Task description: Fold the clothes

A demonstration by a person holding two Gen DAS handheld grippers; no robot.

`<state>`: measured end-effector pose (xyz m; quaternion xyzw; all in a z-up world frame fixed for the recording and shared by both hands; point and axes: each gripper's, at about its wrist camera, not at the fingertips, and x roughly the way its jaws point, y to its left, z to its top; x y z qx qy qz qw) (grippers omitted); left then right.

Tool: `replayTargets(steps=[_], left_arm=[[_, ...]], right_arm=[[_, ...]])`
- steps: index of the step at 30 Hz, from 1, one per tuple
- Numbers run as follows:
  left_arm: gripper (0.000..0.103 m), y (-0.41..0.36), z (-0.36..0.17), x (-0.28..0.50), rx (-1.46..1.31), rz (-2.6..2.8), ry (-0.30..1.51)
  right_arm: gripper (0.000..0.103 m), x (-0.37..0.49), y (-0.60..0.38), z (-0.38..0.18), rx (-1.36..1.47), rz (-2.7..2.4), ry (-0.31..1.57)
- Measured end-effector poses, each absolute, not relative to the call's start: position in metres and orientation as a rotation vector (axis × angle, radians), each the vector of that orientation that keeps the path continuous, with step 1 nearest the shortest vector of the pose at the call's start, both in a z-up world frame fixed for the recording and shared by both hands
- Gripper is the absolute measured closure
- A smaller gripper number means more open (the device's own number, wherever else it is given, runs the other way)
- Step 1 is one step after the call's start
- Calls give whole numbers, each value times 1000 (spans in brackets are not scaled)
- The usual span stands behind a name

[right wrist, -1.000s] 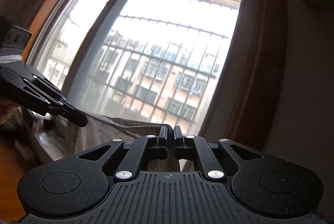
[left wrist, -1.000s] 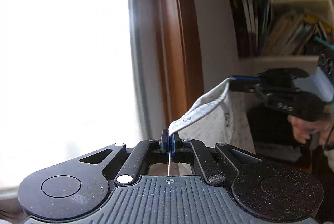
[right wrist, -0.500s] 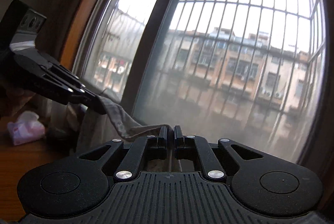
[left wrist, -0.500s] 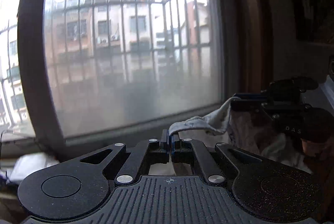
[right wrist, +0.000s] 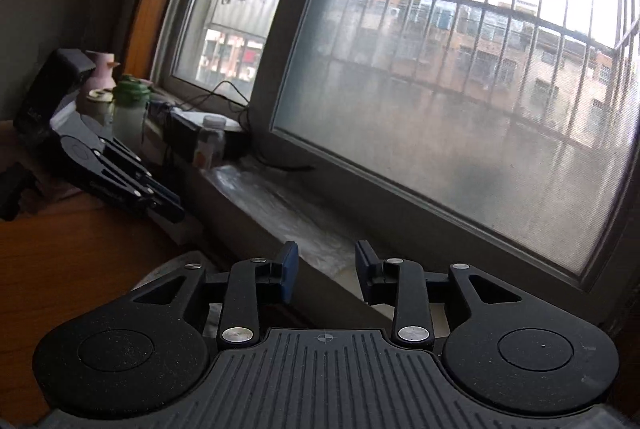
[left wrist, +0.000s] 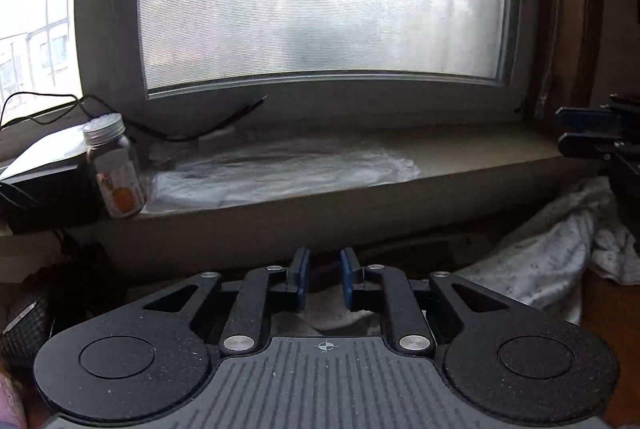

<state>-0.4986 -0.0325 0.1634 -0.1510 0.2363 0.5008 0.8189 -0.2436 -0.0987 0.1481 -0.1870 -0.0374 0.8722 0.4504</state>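
A white garment with a fine speckled print (left wrist: 560, 253) lies crumpled at the lower right of the left wrist view, below the window sill. A bit of the same cloth (left wrist: 340, 321) shows under my left gripper (left wrist: 324, 279), which is open with nothing between its blue pads. My right gripper (right wrist: 326, 277) is open too and points at the sill, its fingers holding nothing. The right gripper's fingers (left wrist: 588, 133) enter the left wrist view from the right edge, above the garment. In the right wrist view the left gripper (right wrist: 160, 203) reaches in from the left over the wooden table (right wrist: 72, 253).
A stone window sill (left wrist: 460, 157) runs across, covered partly by clear plastic sheet (left wrist: 280, 169). On it stand a glass jar with a metal lid (left wrist: 114, 173), a dark box with cables (left wrist: 40, 181), a green-capped bottle (right wrist: 130, 107) and a pink vase (right wrist: 100, 73). Barred window behind.
Both grippers have opened and let go of the garment, which has dropped to the surface below. Both cameras have tilted down from the window toward the sill.
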Motion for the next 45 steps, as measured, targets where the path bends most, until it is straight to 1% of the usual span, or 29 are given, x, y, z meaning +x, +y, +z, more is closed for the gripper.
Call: replayTargets(steps=[1, 3, 4, 5, 6, 11, 12, 13, 14, 18, 20, 22, 23, 25, 26, 28, 36, 39, 40, 41, 43, 45], left_arm=[[86, -35, 163, -490, -320, 1054, 504], [86, -35, 151, -474, -319, 1023, 506], [79, -35, 146, -465, -319, 1008, 508], [69, -34, 142, -456, -319, 992, 510], [67, -33, 137, -446, -318, 976, 512], [66, -23, 108, -396, -324, 878, 495], [65, -21, 103, -386, -327, 855, 488], [59, -20, 98, -375, -324, 837, 486], [56, -19, 94, -365, -321, 820, 485], [55, -11, 77, -325, -308, 765, 479], [50, -7, 72, -311, -309, 748, 464], [49, -3, 67, -298, -297, 739, 451], [48, -3, 65, -296, -294, 737, 437], [44, -3, 63, -293, -289, 731, 405], [43, -3, 59, -295, -295, 729, 388], [43, -3, 52, -299, -311, 727, 358], [42, -21, 58, -303, -254, 664, 366], [47, -32, 63, -299, -229, 615, 363], [54, -36, 64, -296, -221, 598, 366], [57, -39, 64, -293, -215, 579, 377], [57, -44, 63, -285, -205, 540, 400], [54, -51, 60, -277, -177, 509, 436]], right_arm=[[65, -235, -102, 144, -465, 2149, -85], [64, -221, -104, 131, -476, 2135, -67], [64, -214, -104, 122, -482, 2128, -51], [64, -206, -105, 114, -491, 2121, -30], [64, -198, -105, 104, -501, 2114, -8], [64, -147, -111, 50, -550, 2046, 111], [64, -133, -113, 39, -552, 2022, 135], [64, -119, -115, 29, -552, 1996, 157], [64, -104, -117, 20, -550, 1971, 179], [63, -50, -126, -6, -537, 1874, 263], [63, -28, -131, -13, -531, 1836, 297], [63, -12, -137, -17, -526, 1806, 320], [62, -5, -140, -19, -523, 1791, 334], [53, 6, -146, -22, -512, 1768, 362], [52, 12, -148, -24, -507, 1762, 380], [52, 19, -151, -28, -510, 1748, 410], [52, 10, -144, -25, -460, 1763, 454], [52, 0, -142, -25, -449, 1775, 484], [51, -4, -142, -26, -454, 1775, 494], [51, -7, -141, -28, -468, 1768, 501], [51, -11, -140, -31, -489, 1748, 512], [51, -12, -139, -32, -489, 1736, 526]])
